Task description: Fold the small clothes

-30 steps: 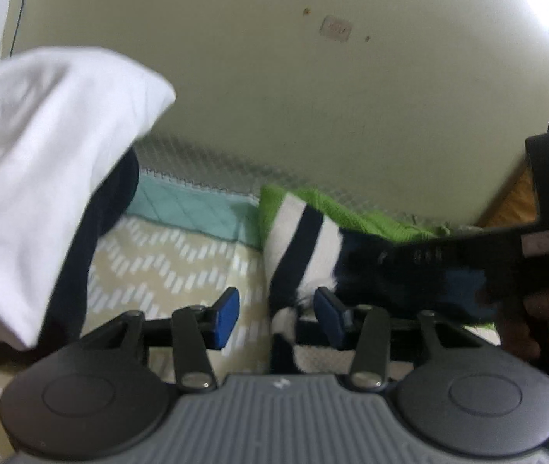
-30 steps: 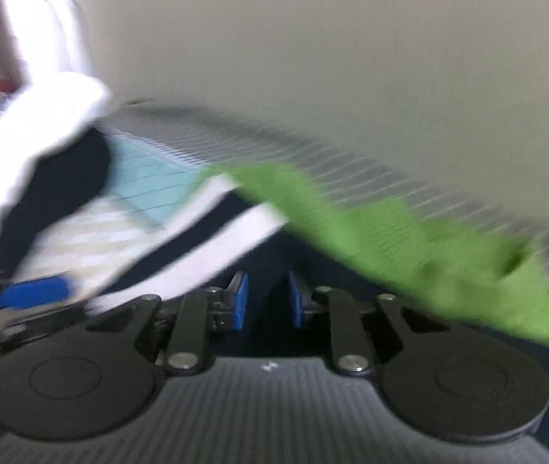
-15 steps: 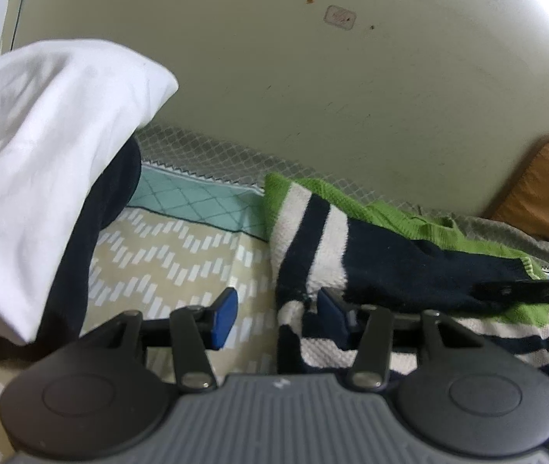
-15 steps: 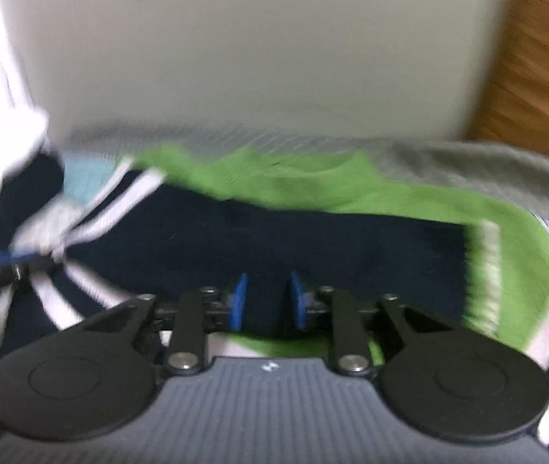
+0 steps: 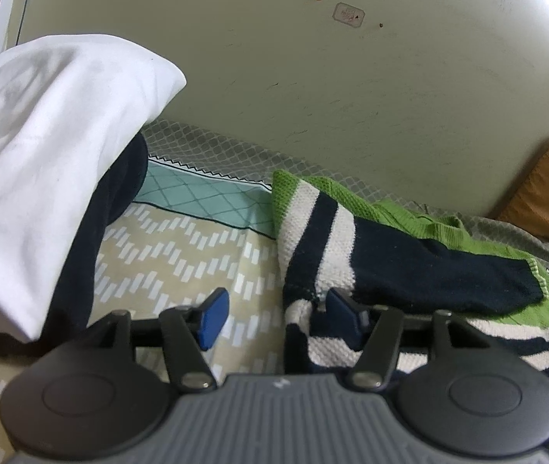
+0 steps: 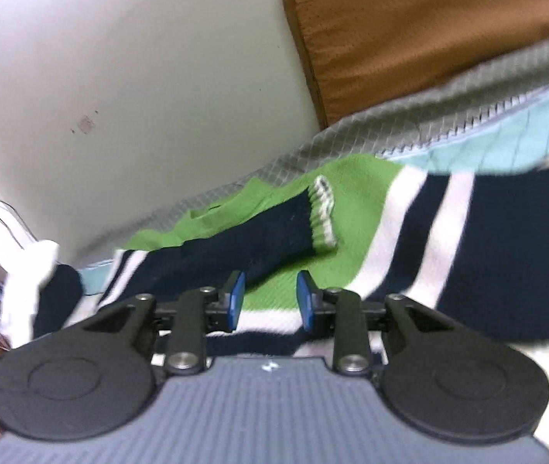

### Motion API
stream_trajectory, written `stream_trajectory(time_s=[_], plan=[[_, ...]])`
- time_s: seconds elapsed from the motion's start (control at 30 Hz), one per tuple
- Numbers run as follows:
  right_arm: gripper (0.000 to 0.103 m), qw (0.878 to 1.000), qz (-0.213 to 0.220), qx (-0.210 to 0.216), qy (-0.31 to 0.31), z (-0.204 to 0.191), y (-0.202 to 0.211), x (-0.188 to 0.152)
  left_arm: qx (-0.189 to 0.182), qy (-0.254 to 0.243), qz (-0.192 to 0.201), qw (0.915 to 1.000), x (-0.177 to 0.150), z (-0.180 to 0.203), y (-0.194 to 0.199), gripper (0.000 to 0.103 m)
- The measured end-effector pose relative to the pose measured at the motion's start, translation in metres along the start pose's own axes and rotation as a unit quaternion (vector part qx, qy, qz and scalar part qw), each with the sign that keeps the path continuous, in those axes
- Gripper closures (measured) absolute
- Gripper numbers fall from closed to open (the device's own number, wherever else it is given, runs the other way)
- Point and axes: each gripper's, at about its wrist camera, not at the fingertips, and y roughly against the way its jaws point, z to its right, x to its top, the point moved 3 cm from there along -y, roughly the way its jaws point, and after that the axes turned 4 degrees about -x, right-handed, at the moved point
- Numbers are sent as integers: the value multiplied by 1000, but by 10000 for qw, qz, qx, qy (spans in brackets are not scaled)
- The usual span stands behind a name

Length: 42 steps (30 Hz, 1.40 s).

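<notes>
- Since the earlier frames, the right gripper [image 6: 267, 297] has swung away from the left end of the sweater [image 6: 421, 247] toward its right end, and the navy sleeve [image 6: 251, 236] it carried across now lies flat over the green chest panel.
- Its jaws have just been opening; they stand at a narrow gap with nothing pinched between them, the blue pads [image 6: 235, 295] hovering just above the knit.
- The left gripper [image 5: 272, 317] sits at the left edge of the sweater [image 5: 313, 232]; its jaws have also been opening and now stand moderately wide.
- Its right pad [image 5: 342, 309] rests against the striped fabric (the left pad is over bare bedsheet), and no cloth is clamped.
- In the left wrist view, the sleeve [image 5: 440, 274] runs from the shoulder toward the right, its ribbed cuff lying on the green panel.
- The sweater lies spread on a patterned bedsheet [image 5: 173, 255] with cream chevrons and a teal band, close to the pale wall [image 5: 313, 89].
- A pile of white cloth [image 5: 42, 147] over something dark sits at the left, apart from the sweater.
- A brown cushion [image 6: 429, 34] leans against the wall beyond the sweater's right end.
</notes>
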Motion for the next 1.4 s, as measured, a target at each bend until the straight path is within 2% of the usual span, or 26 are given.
stream_trajectory(time_s=[0.17,0.33,0.73,0.93,1.07,1.23,1.33,1.4], plan=[[72,9997,-85,-132,-184,9,-14,-19,4,0,-11,10000,0,0,0,46],[71,9990,55,-12,-446,15,-11,-21,23,-18,-27,10000,0,0,-1,45],[71,9990,176,-53,-418,16,-7,-23,3,22,-3,10000,0,-2,-1,44],[71,9973,337,-10,-658,24,2,-21,-9,15,6,10000,0,-2,0,43],[70,9940,698,-73,-836,35,31,-16,-93,-3,165,9998,1,-1,6,41],[69,9791,1196,-541,-1556,84,93,-19,-105,-110,231,9996,0,3,10,40],[68,9608,1449,-969,-2154,117,131,-26,-117,-154,208,9996,-1,5,10,40],[65,9435,1672,-1325,-2536,136,153,-31,-100,-163,190,9996,-1,5,10,39]])
